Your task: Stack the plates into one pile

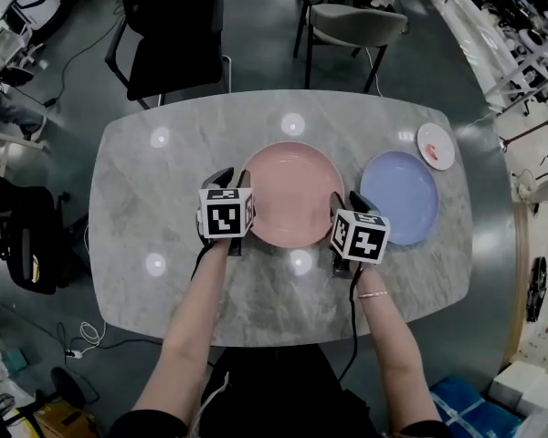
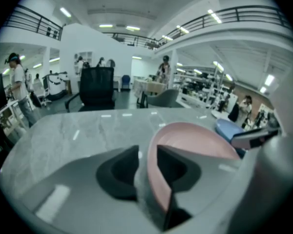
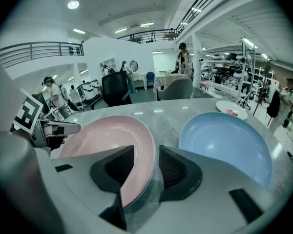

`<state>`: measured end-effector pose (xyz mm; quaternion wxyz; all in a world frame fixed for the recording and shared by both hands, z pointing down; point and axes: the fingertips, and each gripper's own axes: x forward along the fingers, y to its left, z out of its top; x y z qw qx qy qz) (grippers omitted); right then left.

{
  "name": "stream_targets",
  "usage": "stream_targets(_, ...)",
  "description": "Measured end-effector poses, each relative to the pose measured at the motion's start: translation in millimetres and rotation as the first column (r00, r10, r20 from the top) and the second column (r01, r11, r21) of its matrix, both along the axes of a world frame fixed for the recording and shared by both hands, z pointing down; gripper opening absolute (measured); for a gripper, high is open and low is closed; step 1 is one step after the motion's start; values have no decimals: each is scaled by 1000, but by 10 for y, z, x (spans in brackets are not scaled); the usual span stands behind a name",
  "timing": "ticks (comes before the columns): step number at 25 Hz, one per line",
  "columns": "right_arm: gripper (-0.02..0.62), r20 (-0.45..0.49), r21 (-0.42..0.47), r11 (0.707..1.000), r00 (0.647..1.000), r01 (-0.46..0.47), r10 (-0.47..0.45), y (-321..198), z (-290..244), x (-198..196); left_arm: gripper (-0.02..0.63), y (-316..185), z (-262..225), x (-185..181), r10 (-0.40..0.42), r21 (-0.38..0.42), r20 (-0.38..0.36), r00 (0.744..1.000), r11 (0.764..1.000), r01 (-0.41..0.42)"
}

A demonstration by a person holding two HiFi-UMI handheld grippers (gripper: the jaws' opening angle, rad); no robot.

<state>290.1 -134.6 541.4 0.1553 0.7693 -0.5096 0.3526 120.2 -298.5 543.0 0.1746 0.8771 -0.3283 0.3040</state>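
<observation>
The pink plate [image 1: 292,190] lies flat on the grey marble desk [image 1: 164,199], about in its middle, with a hand-held gripper at each side of its near half. The left hand-held gripper [image 1: 235,179] sits at the plate's left rim and the right hand-held gripper [image 1: 347,199] at its right rim. Both point forward and slope down towards the desk, marker cubes uppermost, on bare forearms that reach up from the lower edge of the head view and splay slightly outward; a thin bracelet [image 1: 373,294] circles the right wrist. In the left gripper view the left hand-held gripper [image 2: 147,152] has its jaws a little apart with the pink plate's [image 2: 195,135] rim standing between them, close to the right jaw and with a gap showing on the left, so nothing is gripped. In the right gripper view the right hand-held gripper [image 3: 146,152] also has its jaws spread, the pink plate's [image 3: 107,135] edge running between them without being clamped. The blue plate [image 1: 402,194] lies just right of the pink one, beside the right hand-held gripper, and a small white plate [image 1: 436,146] sits beyond it near the desk's far right edge. A black chair [image 1: 169,35] and a grey chair [image 1: 352,21] stand behind the desk.
</observation>
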Motion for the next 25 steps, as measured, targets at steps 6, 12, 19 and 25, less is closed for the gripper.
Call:
stream_targets(6, 152, -91, 99, 992, 992, -83, 92, 260, -384, 69, 121, 207, -336, 271, 113, 34, -88, 990, 993, -111)
stream_targets(12, 143, -136, 157, 950, 946, -272, 293, 923, -595, 565, 132, 747, -533, 1016, 300, 17, -168, 939, 953, -301)
stream_targets(19, 140, -136, 166, 881, 875, -443, 466, 1667, -564, 1367, 155, 1284, -439, 1894, 441, -29, -163, 883, 892, -451)
stream_targets(25, 140, -105, 122, 857, 852, -502, 514, 1998, -317, 1867, 163, 1454, -244, 2471, 480, -59, -110, 870, 871, -488)
